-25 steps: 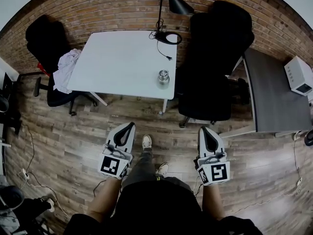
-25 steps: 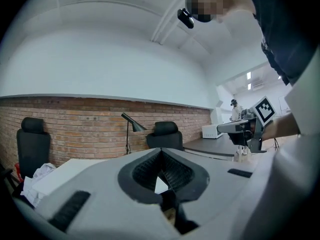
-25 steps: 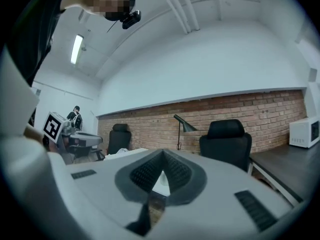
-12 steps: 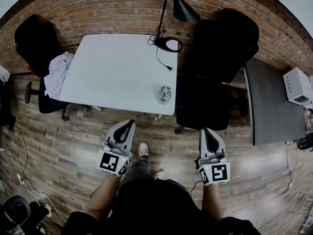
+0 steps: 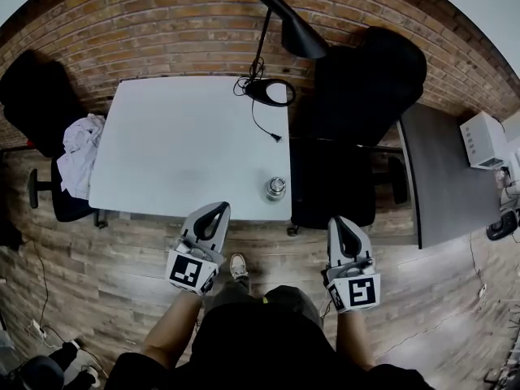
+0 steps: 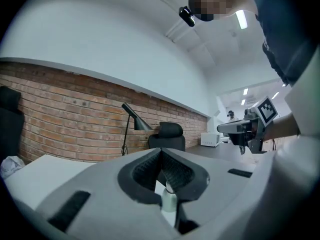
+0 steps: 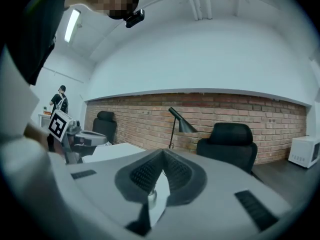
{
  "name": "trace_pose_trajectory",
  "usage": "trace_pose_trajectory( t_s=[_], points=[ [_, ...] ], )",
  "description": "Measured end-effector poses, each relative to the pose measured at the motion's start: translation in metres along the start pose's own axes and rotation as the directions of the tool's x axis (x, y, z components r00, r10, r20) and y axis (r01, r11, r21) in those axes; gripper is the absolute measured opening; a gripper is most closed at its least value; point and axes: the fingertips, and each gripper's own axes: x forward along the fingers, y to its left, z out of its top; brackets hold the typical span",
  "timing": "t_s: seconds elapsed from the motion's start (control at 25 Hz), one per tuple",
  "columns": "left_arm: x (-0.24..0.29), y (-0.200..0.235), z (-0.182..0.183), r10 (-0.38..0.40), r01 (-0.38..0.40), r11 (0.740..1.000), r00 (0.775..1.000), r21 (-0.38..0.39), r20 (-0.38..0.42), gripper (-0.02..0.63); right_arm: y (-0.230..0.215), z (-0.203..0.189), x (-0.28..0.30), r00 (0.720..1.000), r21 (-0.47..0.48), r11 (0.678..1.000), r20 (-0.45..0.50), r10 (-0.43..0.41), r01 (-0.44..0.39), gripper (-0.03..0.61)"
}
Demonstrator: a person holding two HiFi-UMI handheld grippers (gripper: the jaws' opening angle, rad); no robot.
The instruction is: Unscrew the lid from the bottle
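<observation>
We catch only a sliver of bottle (image 6: 169,201) past the jaws; from above, its lid (image 5: 277,184) is too small to judge.

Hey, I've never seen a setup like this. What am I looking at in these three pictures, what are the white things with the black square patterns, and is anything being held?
There is no robot here. A person stands holding a tool in each hand: the left hand-held gripper and the right hand-held gripper. The patterned cubes are part of those tools.

The top-down picture comes from a camera on the person's head. The other two come from a camera riding on each hand-held gripper, looking along its two jaws.

Ahead is a white table. A small metal bottle stands near its front edge, and a black lamp stands at the back.

Both pairs of jaws are closed and hold nothing. Neither touches the bottle.
</observation>
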Motion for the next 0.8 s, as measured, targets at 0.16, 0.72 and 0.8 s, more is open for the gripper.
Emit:
trace_pose_trajectory(
  t_s=[0.16,0.72,0.8],
  points=[
    [0.023,0.003,-0.01,-0.025,0.025,0.999,1.0,-0.029,-0.002,0.023,-0.001,-0.003,0.01,0.999,0.007,1.0,-0.051,-0.007,0.007,0.014],
    [0.063,-0.002,-0.025,0.024,-0.028,0.998,0.998,-0.057,-0.062,0.023,-0.049,-0.012,0.054,0.999,0.001,0.999,-0.025,0.044,-0.044,0.014],
    [0.065,0.003,-0.027,0.05,-0.055,0.996,0.996,-0.064,-0.072,0.023,-0.048,-0.013,0.06,0.997,-0.014,0.998,-0.027,0.068,-0.069,0.014]
  ],
)
